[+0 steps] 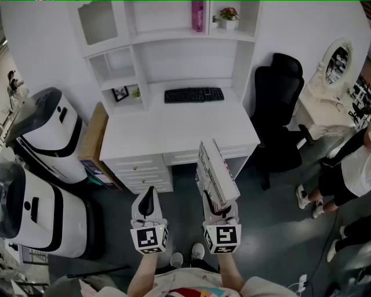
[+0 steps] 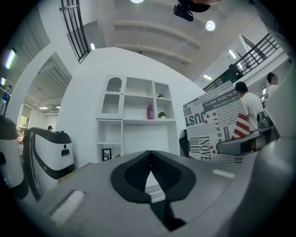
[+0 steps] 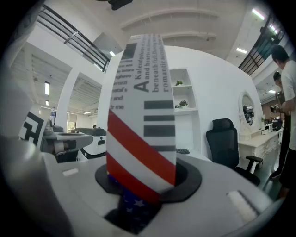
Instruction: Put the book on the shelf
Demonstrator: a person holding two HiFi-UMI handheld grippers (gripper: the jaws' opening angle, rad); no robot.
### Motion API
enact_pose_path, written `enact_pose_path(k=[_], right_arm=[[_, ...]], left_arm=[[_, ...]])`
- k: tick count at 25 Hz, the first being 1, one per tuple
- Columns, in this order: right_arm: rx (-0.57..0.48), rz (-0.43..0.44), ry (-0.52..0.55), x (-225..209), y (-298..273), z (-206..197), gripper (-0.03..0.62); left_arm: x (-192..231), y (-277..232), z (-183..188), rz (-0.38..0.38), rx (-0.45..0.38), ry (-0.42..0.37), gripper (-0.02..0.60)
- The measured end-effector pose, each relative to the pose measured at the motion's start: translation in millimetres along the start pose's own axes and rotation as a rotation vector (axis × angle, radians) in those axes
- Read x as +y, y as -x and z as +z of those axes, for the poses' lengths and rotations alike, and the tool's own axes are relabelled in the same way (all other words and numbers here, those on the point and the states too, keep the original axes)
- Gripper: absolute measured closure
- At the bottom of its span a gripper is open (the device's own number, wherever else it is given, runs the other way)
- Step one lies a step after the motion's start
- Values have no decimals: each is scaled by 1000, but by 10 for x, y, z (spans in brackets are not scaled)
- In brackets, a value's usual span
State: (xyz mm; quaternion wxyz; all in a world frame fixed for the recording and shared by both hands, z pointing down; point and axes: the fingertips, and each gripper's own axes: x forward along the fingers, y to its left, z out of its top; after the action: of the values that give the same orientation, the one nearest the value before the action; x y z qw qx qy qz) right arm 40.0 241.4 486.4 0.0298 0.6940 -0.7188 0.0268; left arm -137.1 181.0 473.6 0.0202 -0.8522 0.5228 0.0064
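My right gripper (image 1: 215, 204) is shut on a book (image 1: 215, 173) with black print and red-and-white stripes, holding it upright by its lower end in front of the white desk (image 1: 174, 134). In the right gripper view the book's spine (image 3: 141, 111) rises between the jaws and hides their tips. My left gripper (image 1: 148, 203) hangs beside it, shut and holding nothing; its jaws (image 2: 150, 172) meet at the tips. The white shelf unit (image 1: 168, 35) stands on the back of the desk, with open compartments (image 2: 138, 104). The book (image 2: 215, 127) shows at the right in the left gripper view.
On the desk lies a black keyboard (image 1: 193, 94). A pink item (image 1: 197, 15) and a potted plant (image 1: 228, 16) sit on the top shelf, a framed photo (image 1: 120, 93) in a lower cubby. A black office chair (image 1: 279, 110) stands right; white machines (image 1: 49, 134) left. People stand at the far right.
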Motion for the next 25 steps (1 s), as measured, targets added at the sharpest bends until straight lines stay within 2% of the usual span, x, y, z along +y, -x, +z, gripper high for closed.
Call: enact_pose_path(k=[7, 13, 20, 25], right_arm=[[3, 11, -2, -73, -46, -35, 437], [10, 50, -47, -190, -119, -79, 436], [17, 34, -98, -602, -219, -191, 436], [-5, 22, -147, -830, -380, -154, 436]], left_arm=[[-88, -117, -42, -6, 4, 4, 577], [-210, -311, -95, -9, 21, 5, 577], [-570, -588, -127, -43, 47, -29, 577], [-665, -804, -7, -56, 35, -94, 577]])
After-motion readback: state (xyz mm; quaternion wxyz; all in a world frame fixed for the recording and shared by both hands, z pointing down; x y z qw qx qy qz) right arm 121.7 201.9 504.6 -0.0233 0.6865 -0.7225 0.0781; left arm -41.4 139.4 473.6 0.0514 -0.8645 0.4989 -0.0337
